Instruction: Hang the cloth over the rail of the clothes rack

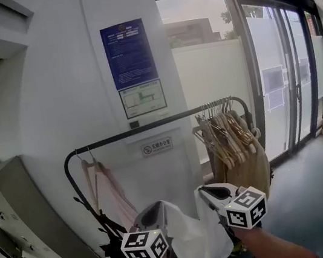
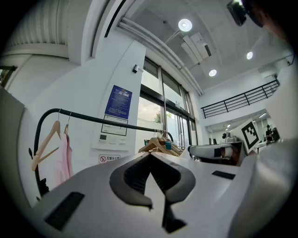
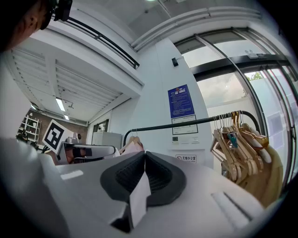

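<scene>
A white cloth [image 1: 192,239] hangs between my two grippers, low in the head view. My left gripper [image 1: 159,207] is shut on its left edge, and a white strip of cloth [image 2: 156,188] shows between the closed jaws. My right gripper [image 1: 204,191] is shut on the right edge, with a fold of cloth [image 3: 138,200] pinched in its jaws. Both grippers sit below and in front of the black rail [image 1: 149,127] of the clothes rack. The rail [image 2: 102,120] runs above the left jaws. From the right gripper the rail [image 3: 186,124] also lies ahead and higher.
A pink garment [image 1: 105,190] hangs on a hanger at the rail's left end. Several wooden hangers [image 1: 229,129] crowd its right end. A grey cabinet [image 1: 21,204] stands at the left, glass doors [image 1: 287,73] at the right, and a blue notice [image 1: 129,52] is on the wall.
</scene>
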The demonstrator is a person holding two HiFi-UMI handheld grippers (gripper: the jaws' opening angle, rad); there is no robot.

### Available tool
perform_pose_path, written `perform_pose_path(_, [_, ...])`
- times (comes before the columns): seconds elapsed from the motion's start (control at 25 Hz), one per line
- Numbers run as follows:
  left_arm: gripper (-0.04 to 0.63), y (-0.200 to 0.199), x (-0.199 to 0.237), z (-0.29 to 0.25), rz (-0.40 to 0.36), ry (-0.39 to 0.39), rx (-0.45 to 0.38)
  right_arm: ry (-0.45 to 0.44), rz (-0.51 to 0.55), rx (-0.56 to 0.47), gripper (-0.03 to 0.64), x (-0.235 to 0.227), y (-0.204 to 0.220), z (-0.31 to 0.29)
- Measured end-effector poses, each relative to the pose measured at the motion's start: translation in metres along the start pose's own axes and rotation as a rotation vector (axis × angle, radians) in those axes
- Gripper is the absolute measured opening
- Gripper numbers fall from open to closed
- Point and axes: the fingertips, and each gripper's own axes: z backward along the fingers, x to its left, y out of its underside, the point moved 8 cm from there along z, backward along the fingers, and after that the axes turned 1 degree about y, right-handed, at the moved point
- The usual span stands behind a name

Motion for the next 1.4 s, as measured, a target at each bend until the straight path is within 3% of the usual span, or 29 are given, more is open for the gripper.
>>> perform_pose_path(0.64, [0.008,-0.002,-0.009,-0.003,-0.004,-0.018,-0.003,-0.015,-0.002,0.003,0.008,-0.009,0.0,0.005])
perform_pose_path(0.96, [0.008,-0.02,-0.025,-0.021,-0.019,-0.046,-0.022,-0.052,0.033,-0.015,0.009,-0.023,-0.021,0.004])
perform_pose_path(1.12, [0.008,-0.047,-0.034,-0.035,-0.049,-0.07,-0.059,-0.092,0.068,-0.036,0.009,-0.032,-0.046,-0.003])
perform_pose_path(1.4, [0.008,-0.136,-0.028,-0.074,-0.135,-0.117,-0.139,-0.121,0.162,-0.09,0.009,-0.058,-0.131,-0.03])
